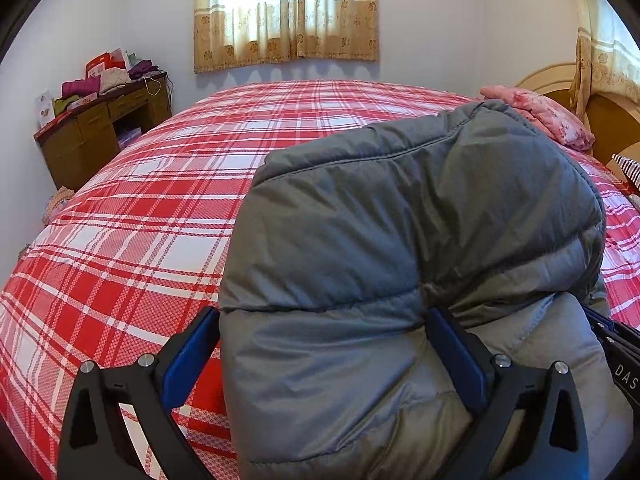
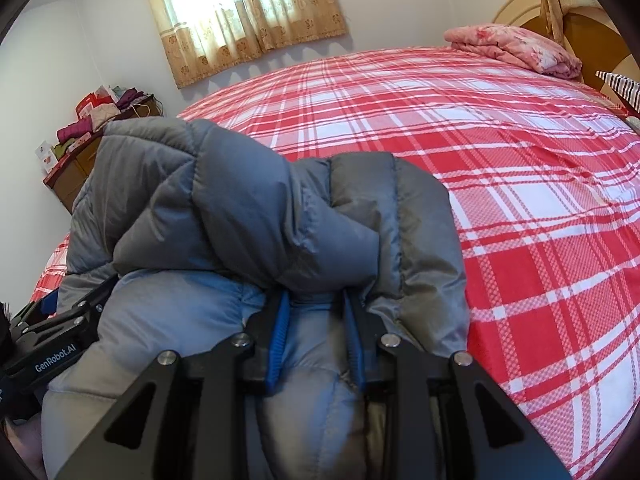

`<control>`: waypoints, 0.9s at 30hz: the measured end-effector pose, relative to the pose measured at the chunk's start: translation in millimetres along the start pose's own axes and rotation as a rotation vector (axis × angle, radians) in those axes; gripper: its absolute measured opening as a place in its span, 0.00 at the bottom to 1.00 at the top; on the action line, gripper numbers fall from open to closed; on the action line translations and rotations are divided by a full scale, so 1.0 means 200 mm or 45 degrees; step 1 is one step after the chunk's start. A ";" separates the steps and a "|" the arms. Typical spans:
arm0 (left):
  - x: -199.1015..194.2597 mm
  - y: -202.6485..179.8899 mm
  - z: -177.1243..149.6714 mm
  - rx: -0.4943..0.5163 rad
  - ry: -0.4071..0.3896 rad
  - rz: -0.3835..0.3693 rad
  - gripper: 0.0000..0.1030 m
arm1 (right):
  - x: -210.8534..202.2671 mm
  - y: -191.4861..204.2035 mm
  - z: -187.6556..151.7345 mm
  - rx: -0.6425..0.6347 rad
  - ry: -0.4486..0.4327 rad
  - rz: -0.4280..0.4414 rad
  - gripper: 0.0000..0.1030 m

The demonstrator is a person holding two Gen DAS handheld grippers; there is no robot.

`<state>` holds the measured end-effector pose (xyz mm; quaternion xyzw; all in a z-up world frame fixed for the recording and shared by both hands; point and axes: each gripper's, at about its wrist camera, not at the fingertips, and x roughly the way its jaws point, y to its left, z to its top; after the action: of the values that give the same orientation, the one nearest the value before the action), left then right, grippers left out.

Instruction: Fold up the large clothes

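Note:
A grey padded jacket (image 1: 420,220) lies bunched on the near edge of a bed with a red and white plaid cover (image 1: 160,200). In the left wrist view my left gripper (image 1: 324,332) stands wide, with a thick fold of the jacket between its blue pads (image 1: 188,352). In the right wrist view my right gripper (image 2: 316,312) is shut on a fold of the jacket (image 2: 280,208), its blue pads (image 2: 278,336) pressing the fabric from both sides. The left gripper (image 2: 60,332) shows at the left edge there, beside the jacket.
A folded pink quilt (image 1: 536,116) lies near the wooden headboard (image 1: 600,120) at the right. A brown desk (image 1: 100,128) piled with clothes stands at the far left by the wall. A curtained window (image 1: 286,12) is behind the bed. A striped item (image 2: 620,88) sits at the right edge.

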<state>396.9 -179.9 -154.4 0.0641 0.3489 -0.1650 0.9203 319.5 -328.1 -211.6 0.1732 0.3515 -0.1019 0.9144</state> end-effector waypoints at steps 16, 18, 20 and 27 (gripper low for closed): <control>0.00 0.01 0.00 0.002 0.003 0.002 0.99 | 0.00 -0.01 -0.01 0.002 -0.015 0.002 0.28; 0.01 0.03 -0.01 -0.015 0.013 -0.021 0.99 | 0.00 -0.01 -0.01 0.003 -0.015 0.003 0.28; 0.01 0.06 -0.01 -0.043 0.030 -0.059 0.99 | 0.00 -0.01 -0.01 0.005 -0.016 0.006 0.28; -0.12 0.19 -0.11 -0.122 0.078 -0.161 0.99 | -0.10 -0.01 -0.03 0.006 -0.125 -0.115 0.73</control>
<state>380.8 -132.8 -155.1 0.0028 0.3878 -0.2037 0.8989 300.0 -326.6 -203.1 0.1543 0.3134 -0.1521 0.9246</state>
